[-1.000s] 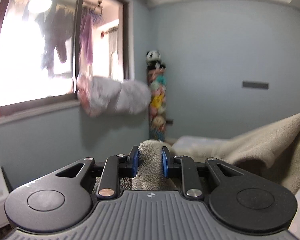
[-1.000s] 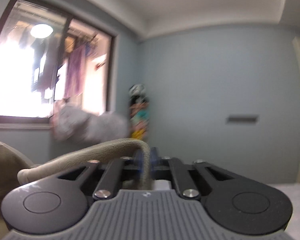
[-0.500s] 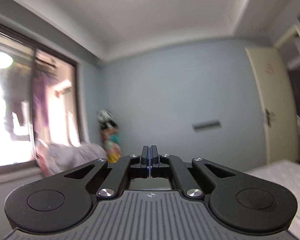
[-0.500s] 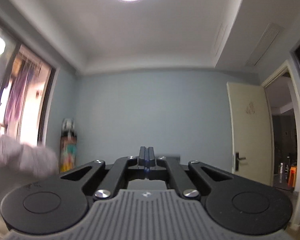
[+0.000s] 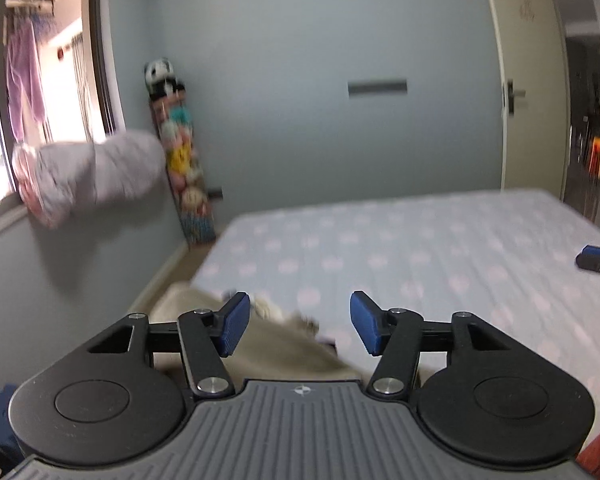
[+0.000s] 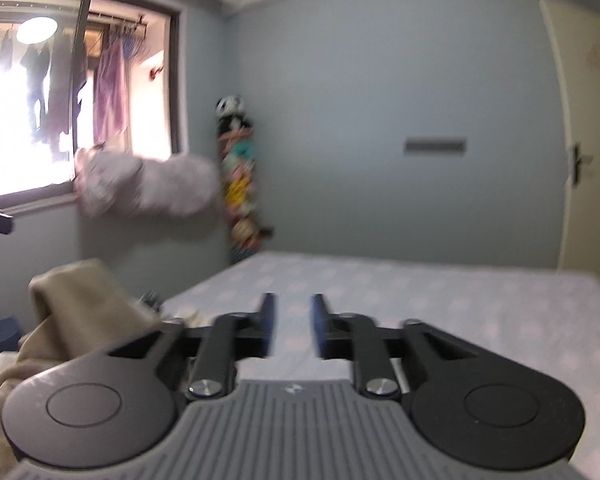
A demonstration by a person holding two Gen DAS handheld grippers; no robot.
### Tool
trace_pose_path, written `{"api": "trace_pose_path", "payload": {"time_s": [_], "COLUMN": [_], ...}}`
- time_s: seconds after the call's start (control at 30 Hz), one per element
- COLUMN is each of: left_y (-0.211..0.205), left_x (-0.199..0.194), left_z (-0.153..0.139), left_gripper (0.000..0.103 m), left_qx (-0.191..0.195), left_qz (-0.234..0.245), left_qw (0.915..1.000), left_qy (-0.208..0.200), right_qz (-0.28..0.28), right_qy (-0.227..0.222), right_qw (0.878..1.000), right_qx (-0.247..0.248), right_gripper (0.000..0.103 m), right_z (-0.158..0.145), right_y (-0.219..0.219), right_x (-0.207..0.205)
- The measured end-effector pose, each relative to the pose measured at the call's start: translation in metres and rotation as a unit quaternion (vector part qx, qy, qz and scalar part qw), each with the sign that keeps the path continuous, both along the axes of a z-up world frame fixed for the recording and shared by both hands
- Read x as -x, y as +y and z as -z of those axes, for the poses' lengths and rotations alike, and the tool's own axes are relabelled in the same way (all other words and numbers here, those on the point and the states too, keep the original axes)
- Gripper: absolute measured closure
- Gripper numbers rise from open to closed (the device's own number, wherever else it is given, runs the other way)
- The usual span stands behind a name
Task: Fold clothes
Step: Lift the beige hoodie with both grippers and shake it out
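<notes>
A: Where is the cloth?

B: A beige cloth (image 5: pixel 260 344) lies rumpled at the bed's (image 5: pixel 420 248) near left corner, partly off the edge. In the right view it rises in a soft heap (image 6: pixel 80 312) left of the claw.

A: Are the claws holding it?

B: No. The left claw (image 5: pixel 296 326) is spread wide above the cloth, pinching nothing. The right claw (image 6: pixel 291 326) is parted too, over bare sheet, well clear of fabric.

A: Why placed so?

B: Likely the flat bed serves as folding surface. Whether this cloth awaits folding or was set aside, I cannot tell.
</notes>
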State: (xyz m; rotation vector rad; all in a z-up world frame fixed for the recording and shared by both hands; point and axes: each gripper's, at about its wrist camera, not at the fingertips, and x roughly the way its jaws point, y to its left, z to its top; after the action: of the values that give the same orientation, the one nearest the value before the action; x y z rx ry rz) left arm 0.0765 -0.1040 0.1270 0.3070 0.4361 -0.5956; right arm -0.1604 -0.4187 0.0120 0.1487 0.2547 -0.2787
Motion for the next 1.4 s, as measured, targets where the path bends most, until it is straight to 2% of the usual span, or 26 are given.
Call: {"api": "trace_pose_path", "payload": {"time_s": [0.07, 0.13, 0.2, 0.3, 0.47, 0.6, 0.73, 0.87, 1.0, 1.03, 1.07, 1.13, 1.17, 1.2, 1.23, 1.3, 1.37, 1.4], "left_y": [0.003, 0.007, 0.009, 0.008, 0.008, 0.008, 0.009, 0.001, -0.01, -0.012, -0.014, -0.017, -0.019, -0.019, -0.017, -0.015, -0.013, -0.014], "left_x": [-0.012, -0.027, -0.039, -0.053, -0.077, -0.097, -0.115, -0.13, -0.144, -0.146, -0.148, -0.15, -0.151, -0.151, -0.151, -0.15, -0.147, -0.143], "left_z": [0.019, 0.038, 0.058, 0.084, 0.118, 0.132, 0.142, 0.15, 0.155, 0.155, 0.156, 0.154, 0.154, 0.152, 0.149, 0.144, 0.137, 0.131], "left_gripper": [0.042, 0.038, 0.035, 0.033, 0.033, 0.031, 0.03, 0.03, 0.03, 0.033, 0.036, 0.054, 0.058, 0.068, 0.078, 0.09, 0.096, 0.096], "left_qx": [-0.006, -0.007, -0.009, -0.015, -0.018, -0.021, -0.018, -0.013, -0.004, -0.002, -0.001, -0.001, -0.002, -0.001, 0.0, 0.002, 0.009, 0.011], "left_qz": [-0.003, -0.009, -0.018, -0.036, -0.056, -0.071, -0.073, -0.068, -0.069, -0.071, -0.072, -0.075, -0.076, -0.077, -0.077, -0.076, -0.072, -0.065], "left_qw": [0.9997, 0.9987, 0.9969, 0.9933, 0.9872, 0.9831, 0.9804, 0.9813, 0.9815, 0.9814, 0.9815, 0.9816, 0.9817, 0.9819, 0.9821, 0.9827, 0.9837, 0.9855], "left_qy": [0.025, 0.05, 0.076, 0.109, 0.148, 0.168, 0.182, 0.179, 0.178, 0.178, 0.177, 0.175, 0.174, 0.173, 0.172, 0.169, 0.165, 0.156], "right_qz": [-0.015, -0.03, -0.045, -0.052, -0.047, -0.014, 0.035, 0.069, 0.07, 0.068, 0.067, 0.059, 0.054, 0.049, 0.045, 0.042, 0.044, 0.046], "right_qy": [0.021, 0.042, 0.062, 0.098, 0.162, 0.199, 0.233, 0.246, 0.246, 0.247, 0.249, 0.25, 0.252, 0.254, 0.258, 0.258, 0.237, 0.224], "right_qw": [0.999, 0.998, 0.994, 0.988, 0.975, 0.973, 0.966, 0.956, 0.951, 0.95, 0.948, 0.947, 0.946, 0.944, 0.943, 0.946, 0.954, 0.958], "right_qx": [-0.024, -0.048, -0.072, -0.111, -0.148, -0.117, -0.103, -0.146, -0.175, -0.18, -0.185, -0.195, -0.199, -0.203, -0.204, -0.193, -0.179, -0.171], "right_gripper": [0.063, 0.057, 0.041, 0.029, 0.026, 0.021, 0.02, 0.02, 0.02, 0.02, 0.021, 0.026, 0.036, 0.051, 0.058, 0.076, 0.09, 0.093], "right_z": [0.027, 0.054, 0.081, 0.123, 0.179, 0.209, 0.227, 0.243, 0.259, 0.263, 0.267, 0.273, 0.275, 0.278, 0.279, 0.278, 0.264, 0.256], "right_y": [0.007, 0.014, 0.021, 0.021, 0.023, 0.015, -0.014, -0.05, -0.068, -0.07, -0.073, -0.076, -0.077, -0.077, -0.076, -0.071, -0.068, -0.066], "right_x": [-0.014, -0.027, -0.041, -0.049, -0.074, -0.088, -0.095, -0.085, -0.088, -0.091, -0.094, -0.099, -0.102, -0.105, -0.107, -0.108, -0.104, -0.101]}}
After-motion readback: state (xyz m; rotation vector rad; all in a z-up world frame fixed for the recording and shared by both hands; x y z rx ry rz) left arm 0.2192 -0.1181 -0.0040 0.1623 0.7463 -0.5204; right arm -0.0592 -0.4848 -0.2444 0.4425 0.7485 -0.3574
